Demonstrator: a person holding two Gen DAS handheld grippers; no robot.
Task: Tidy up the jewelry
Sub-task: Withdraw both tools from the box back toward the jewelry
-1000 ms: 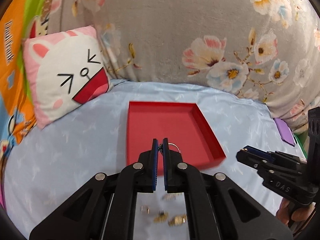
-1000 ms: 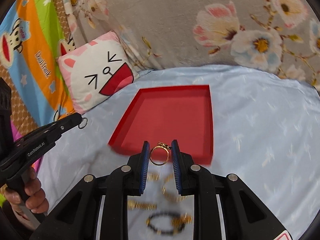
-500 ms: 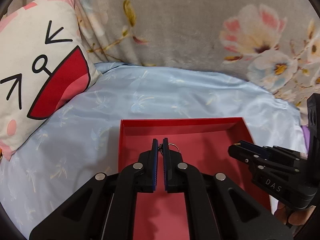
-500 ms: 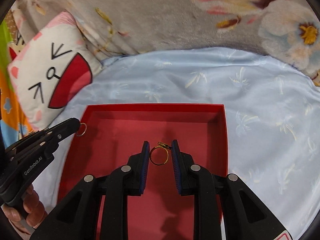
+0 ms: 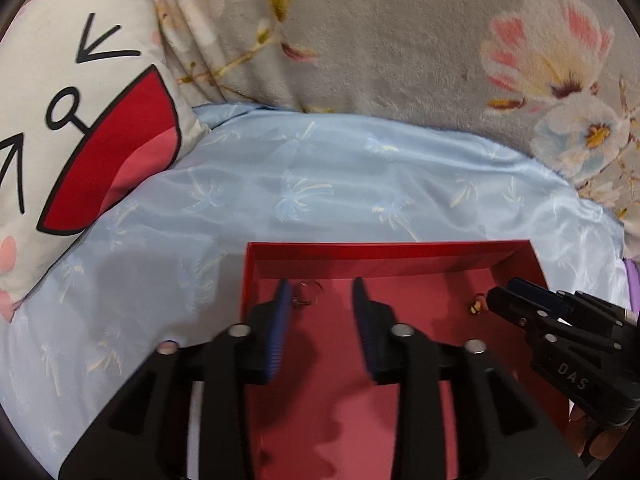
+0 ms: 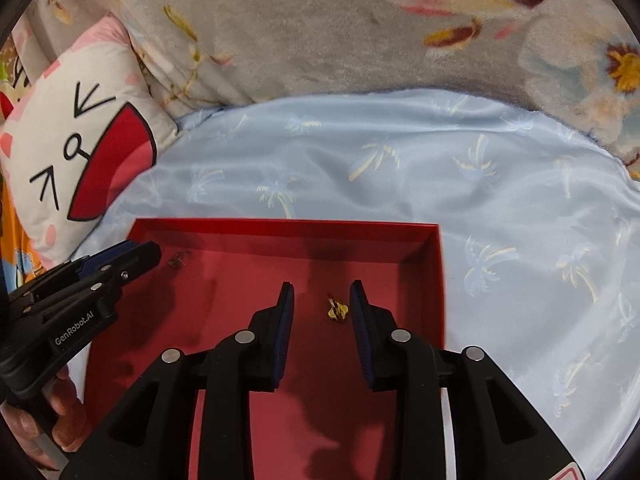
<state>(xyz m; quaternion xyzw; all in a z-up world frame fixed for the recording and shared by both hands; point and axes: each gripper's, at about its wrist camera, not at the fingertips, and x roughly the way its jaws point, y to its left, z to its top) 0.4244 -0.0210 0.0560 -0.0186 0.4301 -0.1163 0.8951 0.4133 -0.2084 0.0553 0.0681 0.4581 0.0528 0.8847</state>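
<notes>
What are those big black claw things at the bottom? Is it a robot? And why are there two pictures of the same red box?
Not a robot! A person holds two grabber tools, one in each hand. Each tool has a little camera looking out along its two fingers, so you get two pictures: one from the left gripper, one from the right gripper. Both are above a red tray sitting on a light blue sheet, next to a cat pillow. Both grippers are open and holding nothing. Small jewelry lies in the tray: a silvery ring by the left gripper and a gold ring between the right gripper's fingers.
</notes>
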